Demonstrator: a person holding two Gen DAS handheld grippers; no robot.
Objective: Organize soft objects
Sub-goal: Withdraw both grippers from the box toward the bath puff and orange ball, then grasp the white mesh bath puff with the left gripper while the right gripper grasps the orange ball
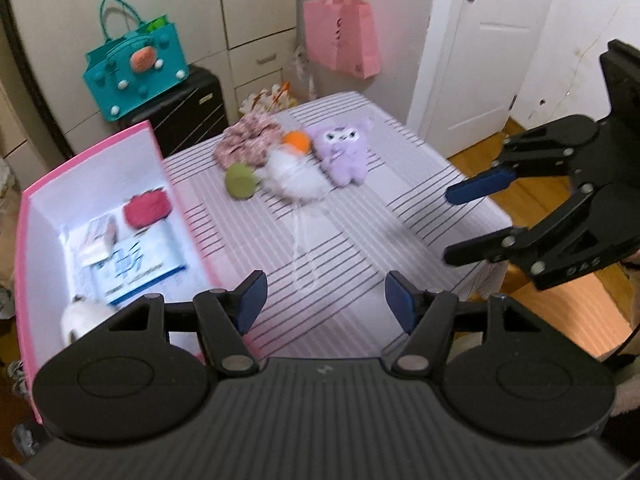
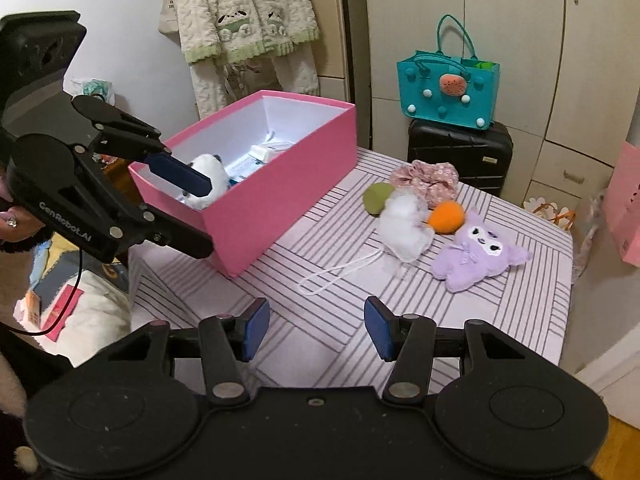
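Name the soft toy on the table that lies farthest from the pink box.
The purple plush, at the outer end of the cluster. The green ball, white fluffy pouch, orange ball and floral scrunchie all lie nearer the box.

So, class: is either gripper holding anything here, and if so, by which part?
Nothing is held. The left gripper and right gripper both have open, empty jaws above the striped table; the toys lie untouched.
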